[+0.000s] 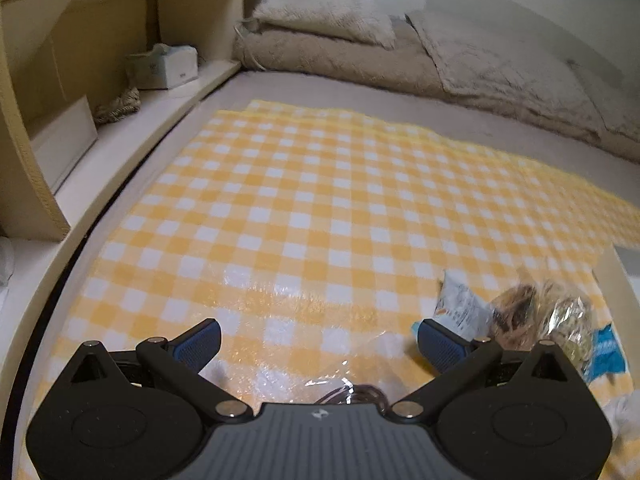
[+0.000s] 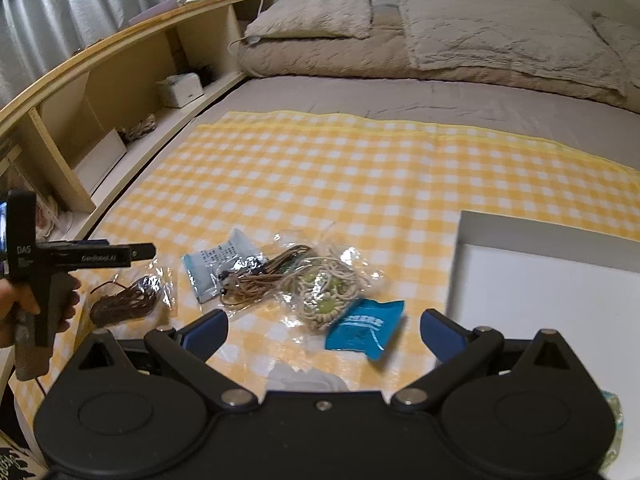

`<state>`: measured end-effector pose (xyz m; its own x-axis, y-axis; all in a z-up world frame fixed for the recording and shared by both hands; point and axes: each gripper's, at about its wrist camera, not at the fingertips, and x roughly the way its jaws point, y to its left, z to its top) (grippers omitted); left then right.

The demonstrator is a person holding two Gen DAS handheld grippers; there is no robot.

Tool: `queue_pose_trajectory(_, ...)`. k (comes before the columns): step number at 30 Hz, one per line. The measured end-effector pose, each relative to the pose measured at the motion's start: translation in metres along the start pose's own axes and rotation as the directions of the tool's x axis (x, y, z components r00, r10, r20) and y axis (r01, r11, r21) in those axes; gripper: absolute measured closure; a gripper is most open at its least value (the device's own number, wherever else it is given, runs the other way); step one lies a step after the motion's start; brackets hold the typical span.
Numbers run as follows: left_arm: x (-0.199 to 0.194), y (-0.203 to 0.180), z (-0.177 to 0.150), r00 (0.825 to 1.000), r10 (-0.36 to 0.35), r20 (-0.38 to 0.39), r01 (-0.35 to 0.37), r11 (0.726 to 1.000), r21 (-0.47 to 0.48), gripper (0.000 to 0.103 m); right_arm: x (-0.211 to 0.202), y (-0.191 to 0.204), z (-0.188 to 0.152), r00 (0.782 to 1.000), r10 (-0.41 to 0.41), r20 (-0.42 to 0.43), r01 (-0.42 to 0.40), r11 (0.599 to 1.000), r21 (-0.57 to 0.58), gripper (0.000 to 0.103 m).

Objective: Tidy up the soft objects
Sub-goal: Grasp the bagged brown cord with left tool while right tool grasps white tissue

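Observation:
Several soft packets lie on a yellow checked cloth [image 2: 360, 168]. In the right wrist view there is a bag of dark brown cord [image 2: 124, 300], a pale blue packet [image 2: 216, 264], a bag of tan cord [image 2: 264, 276], a bag with a woven cream and green piece [image 2: 324, 292] and a bright blue packet [image 2: 364, 328]. My right gripper [image 2: 324, 332] is open and empty, just short of them. My left gripper [image 1: 318, 338] is open and empty over a clear bag [image 1: 304, 308]; the pale packet [image 1: 460, 304] lies beside its right finger.
A white box [image 2: 540, 288] stands on the cloth at the right. A wooden shelf unit [image 2: 100, 92] with a tissue box [image 2: 180, 88] runs along the left. Pillows and a beige blanket [image 2: 440, 44] lie at the far end of the bed.

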<state>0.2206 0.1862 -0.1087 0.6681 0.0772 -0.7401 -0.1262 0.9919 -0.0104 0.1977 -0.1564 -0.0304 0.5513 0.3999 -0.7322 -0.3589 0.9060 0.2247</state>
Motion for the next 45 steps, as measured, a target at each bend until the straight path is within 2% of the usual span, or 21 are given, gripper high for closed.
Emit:
queue_pose_trajectory(4, 0.008, 0.008, -0.005, 0.992, -0.035, -0.123, 0.031, 0.999, -0.034, 0.000, 0.009, 0.001, 0.002, 1.000, 0.012, -0.012, -0.012, 1.000, -0.003, 0.000)
queue_pose_trajectory(7, 0.004, 0.012, -0.013, 0.975, -0.102, -0.195, 0.092, 0.994, -0.062, 0.000, 0.014, 0.000, 0.003, 1.000, 0.008, -0.020, -0.008, 1.000, -0.006, 0.000)
queue_pose_trajectory(10, -0.004, 0.012, -0.022, 0.963, -0.133, -0.234, 0.129, 0.991, -0.034, 0.001, 0.018, 0.001, 0.004, 1.000, 0.009, -0.027, -0.009, 1.000, -0.005, 0.000)
queue_pose_trajectory(14, -0.014, 0.011, -0.034, 0.935, -0.188, -0.302, 0.186, 0.982, -0.034, 0.001, 0.022, 0.005, 0.004, 0.999, 0.018, -0.036, -0.019, 1.000, -0.007, 0.000)
queue_pose_trajectory(16, -0.020, 0.007, -0.039, 0.937, -0.171, -0.305, 0.179, 0.984, -0.003, 0.006, 0.023, 0.008, 0.004, 0.999, 0.025, -0.040, -0.026, 1.000, -0.013, 0.000)
queue_pose_trajectory(20, -0.024, -0.001, -0.040, 0.953, -0.089, -0.290, 0.108, 0.993, 0.050, 0.011, 0.025, 0.014, 0.003, 0.998, 0.037, -0.050, -0.039, 0.999, -0.027, 0.000)
queue_pose_trajectory(23, -0.018, -0.006, -0.035, 0.954, -0.054, -0.296, 0.071, 0.996, 0.048, 0.018, 0.029, 0.017, 0.002, 0.997, 0.042, -0.071, -0.043, 0.999, -0.011, 0.000)
queue_pose_trajectory(26, -0.013, -0.011, -0.032, 0.954, -0.002, -0.299, 0.033, 0.994, 0.100, 0.021, 0.036, 0.017, 0.000, 0.993, 0.046, -0.104, -0.044, 0.999, 0.020, 0.004)
queue_pose_trajectory(28, -0.009, -0.014, -0.033, 0.948, 0.039, -0.317, 0.006, 0.990, 0.140, 0.031, 0.042, 0.017, -0.002, 0.990, 0.044, -0.135, -0.039, 0.999, 0.036, 0.008)
queue_pose_trajectory(29, -0.008, -0.014, -0.034, 0.945, 0.049, -0.323, 0.001, 0.988, 0.152, 0.032, 0.044, 0.016, -0.003, 0.988, 0.042, -0.152, -0.036, 0.999, 0.040, 0.009)
queue_pose_trajectory(32, -0.006, -0.012, -0.033, 0.945, 0.050, -0.324, -0.001, 0.989, 0.149, 0.038, 0.052, 0.016, -0.008, 0.980, 0.037, -0.197, -0.030, 0.999, 0.036, 0.016)
queue_pose_trajectory(37, -0.005, -0.009, -0.032, 0.947, 0.060, -0.315, -0.018, 0.991, 0.134, 0.056, 0.064, 0.018, -0.014, 0.970, 0.007, -0.244, -0.010, 1.000, -0.010, 0.021)
queue_pose_trajectory(45, -0.015, -0.006, -0.032, 0.951, 0.068, -0.301, -0.032, 0.992, 0.124, 0.067, 0.084, 0.027, -0.025, 0.952, -0.019, -0.306, -0.003, 0.997, -0.072, 0.030)
